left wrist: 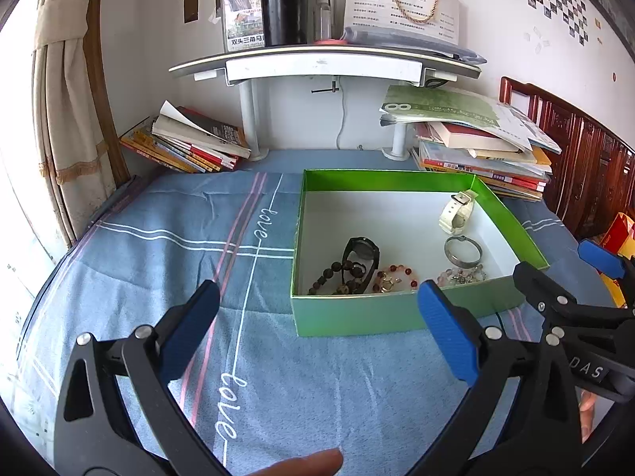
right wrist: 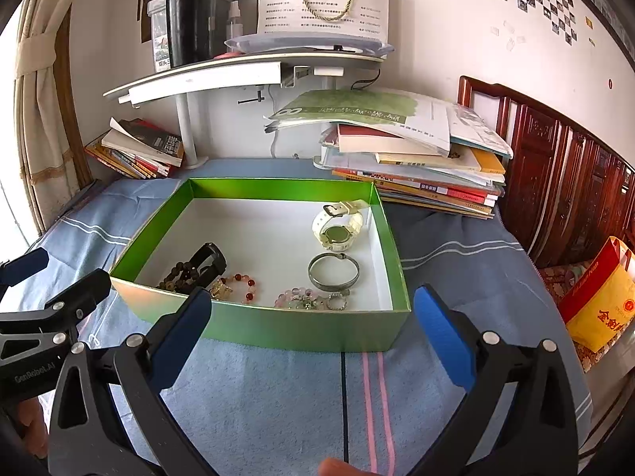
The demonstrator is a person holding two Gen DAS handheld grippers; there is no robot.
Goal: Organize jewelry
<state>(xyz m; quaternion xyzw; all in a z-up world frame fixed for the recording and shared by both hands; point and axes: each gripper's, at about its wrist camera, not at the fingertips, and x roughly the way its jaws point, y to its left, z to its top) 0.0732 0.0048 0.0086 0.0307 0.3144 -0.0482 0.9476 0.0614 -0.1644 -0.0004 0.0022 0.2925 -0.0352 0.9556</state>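
Note:
A green box (left wrist: 357, 315) (right wrist: 278, 323) with a white floor sits on the blue cloth. Inside lie a white watch (left wrist: 458, 210) (right wrist: 337, 228), a silver bangle (left wrist: 462, 252) (right wrist: 333, 271), a black watch (left wrist: 363, 256) (right wrist: 208, 260), dark wooden beads (left wrist: 337, 273) (right wrist: 178, 273), a red bead bracelet (left wrist: 399, 275) (right wrist: 240, 287) and a pink bead bracelet (left wrist: 462, 275) (right wrist: 309, 299). My left gripper (left wrist: 319, 331) is open and empty, in front of the box's left near corner. My right gripper (right wrist: 313, 335) is open and empty, just before the box's near wall.
Book stacks lie at the back left (left wrist: 190, 139) (right wrist: 139, 146) and back right (left wrist: 476, 142) (right wrist: 408, 158). A white shelf (left wrist: 325, 63) holds a black flask (left wrist: 283, 2) and a paper bag. A wooden headboard (right wrist: 563, 166) and a red-yellow bag (right wrist: 599, 301) stand at right.

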